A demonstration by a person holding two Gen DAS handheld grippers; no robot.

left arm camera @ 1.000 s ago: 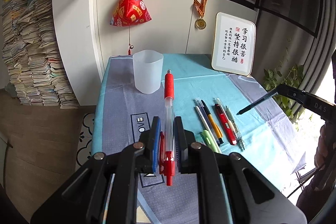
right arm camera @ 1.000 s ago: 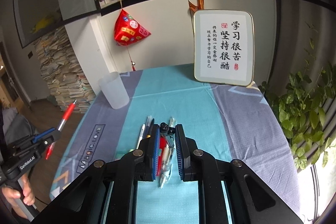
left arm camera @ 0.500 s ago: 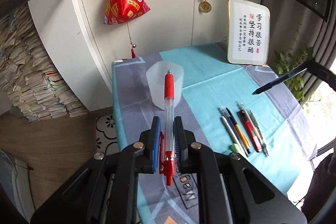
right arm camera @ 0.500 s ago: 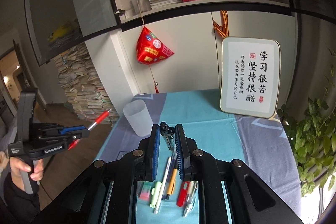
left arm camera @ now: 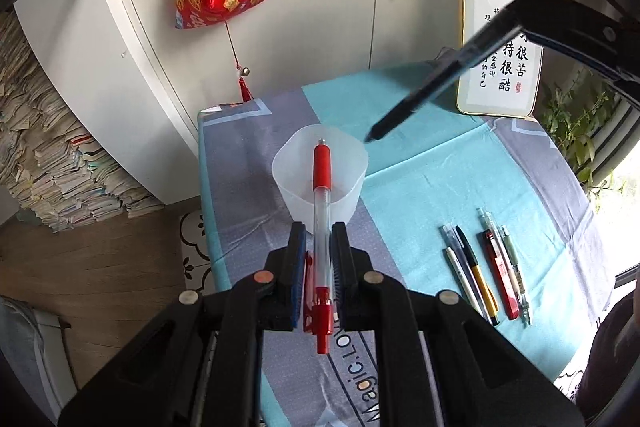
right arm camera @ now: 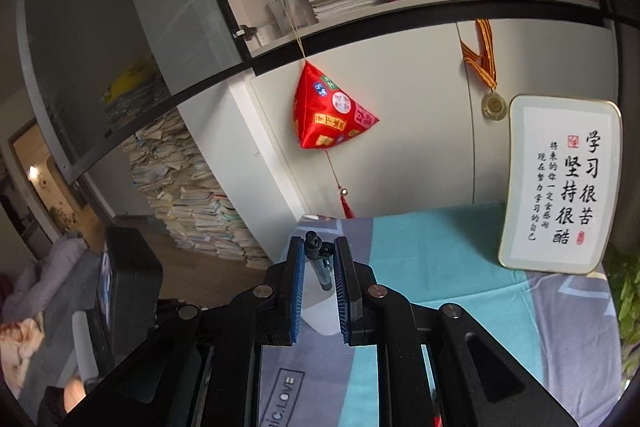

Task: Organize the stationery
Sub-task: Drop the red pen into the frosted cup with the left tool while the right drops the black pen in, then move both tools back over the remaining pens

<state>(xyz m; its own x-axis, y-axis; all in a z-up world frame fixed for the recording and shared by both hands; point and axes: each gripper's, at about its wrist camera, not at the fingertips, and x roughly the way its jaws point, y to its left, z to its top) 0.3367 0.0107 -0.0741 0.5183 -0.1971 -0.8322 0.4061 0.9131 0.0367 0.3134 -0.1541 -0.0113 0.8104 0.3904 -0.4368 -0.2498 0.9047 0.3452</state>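
On the blue-and-grey cloth [left arm camera: 440,179] your cup [left arm camera: 320,175] stands near the wall, five pens [left arm camera: 486,263] lying well apart to its right. Your left gripper [left arm camera: 319,239] clamps a red pen [left arm camera: 322,227] pointing over the cup; your right gripper [right arm camera: 319,259] grips a dark pen [right arm camera: 320,263], slanting toward the cup's rim.

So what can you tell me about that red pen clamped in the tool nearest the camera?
The red pen is a click-type ballpoint with a clear plastic barrel, a red rubbery grip sleeve near the metal tip and a red clip and plunger at the back end. The left gripper is shut on its barrel, blue pads pressing both sides. It points away from the camera and downward, its tip lined up over the mouth of the frosted plastic cup on the tablecloth. It seems clear of the cup.
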